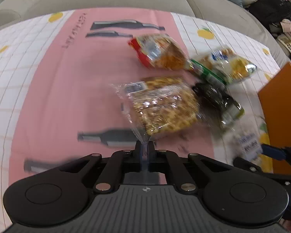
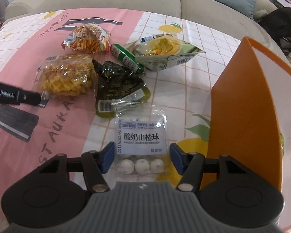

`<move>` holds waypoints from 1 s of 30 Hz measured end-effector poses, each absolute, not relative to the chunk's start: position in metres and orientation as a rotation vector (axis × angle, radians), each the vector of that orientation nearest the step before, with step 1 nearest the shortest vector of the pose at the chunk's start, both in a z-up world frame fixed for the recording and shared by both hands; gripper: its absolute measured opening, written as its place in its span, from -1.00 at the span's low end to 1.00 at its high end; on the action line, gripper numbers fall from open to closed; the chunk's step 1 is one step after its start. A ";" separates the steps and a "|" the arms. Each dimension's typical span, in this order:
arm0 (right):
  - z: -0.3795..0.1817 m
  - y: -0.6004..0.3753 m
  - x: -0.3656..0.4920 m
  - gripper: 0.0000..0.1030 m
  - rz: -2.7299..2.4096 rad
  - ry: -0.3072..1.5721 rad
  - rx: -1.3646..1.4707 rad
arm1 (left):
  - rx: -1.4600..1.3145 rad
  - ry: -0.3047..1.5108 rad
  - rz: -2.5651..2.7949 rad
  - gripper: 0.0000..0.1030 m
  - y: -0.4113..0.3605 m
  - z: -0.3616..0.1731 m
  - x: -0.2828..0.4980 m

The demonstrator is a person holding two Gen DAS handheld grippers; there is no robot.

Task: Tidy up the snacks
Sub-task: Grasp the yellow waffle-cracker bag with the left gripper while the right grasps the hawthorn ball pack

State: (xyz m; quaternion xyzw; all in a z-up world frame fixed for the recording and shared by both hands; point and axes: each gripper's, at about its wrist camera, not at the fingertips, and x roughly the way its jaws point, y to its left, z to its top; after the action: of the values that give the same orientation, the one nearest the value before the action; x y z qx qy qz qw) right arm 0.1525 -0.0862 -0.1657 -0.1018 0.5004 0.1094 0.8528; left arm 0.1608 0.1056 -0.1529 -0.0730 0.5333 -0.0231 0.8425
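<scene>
Currently our left gripper (image 1: 145,151) pinches the crinkly noodle bag (image 1: 163,107) by its seal: light, brittle contents. Right gripper (image 2: 141,158) gapes around the hawthorn pack (image 2: 141,136); grip its edges gently.

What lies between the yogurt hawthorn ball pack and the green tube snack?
The dark green foil packet, seen in the right wrist view, sits between the hawthorn ball pack and the green tube.

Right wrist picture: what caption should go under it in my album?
Open right claw straddling a clear pack of yogurt hawthorn balls, beside an orange box, with more snacks piled behind.
</scene>
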 end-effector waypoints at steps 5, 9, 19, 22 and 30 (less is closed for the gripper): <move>-0.162 -0.088 0.143 0.14 0.253 1.074 -0.158 | -0.208 1.186 -0.041 -0.96 0.092 -0.146 0.133; -0.160 -0.093 0.132 0.14 0.276 1.095 -0.127 | -0.258 1.226 -0.071 -0.97 0.082 -0.143 0.110; -0.159 -0.103 0.107 0.14 0.299 1.109 -0.130 | -0.187 1.252 -0.163 0.07 0.063 -0.134 0.085; -0.159 -0.106 0.106 0.15 0.313 1.112 -0.118 | -0.089 1.188 -0.206 0.50 0.059 -0.119 0.077; -0.158 -0.108 0.105 0.18 0.335 1.110 -0.086 | 0.172 1.028 -0.254 0.77 0.052 -0.112 0.093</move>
State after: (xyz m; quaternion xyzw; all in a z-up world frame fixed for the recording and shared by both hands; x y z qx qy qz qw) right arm 0.1048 -0.1079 -0.1582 -0.0408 0.5241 0.1584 0.8358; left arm 0.0930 0.0519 -0.1121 0.0822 0.4895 -0.1212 0.8596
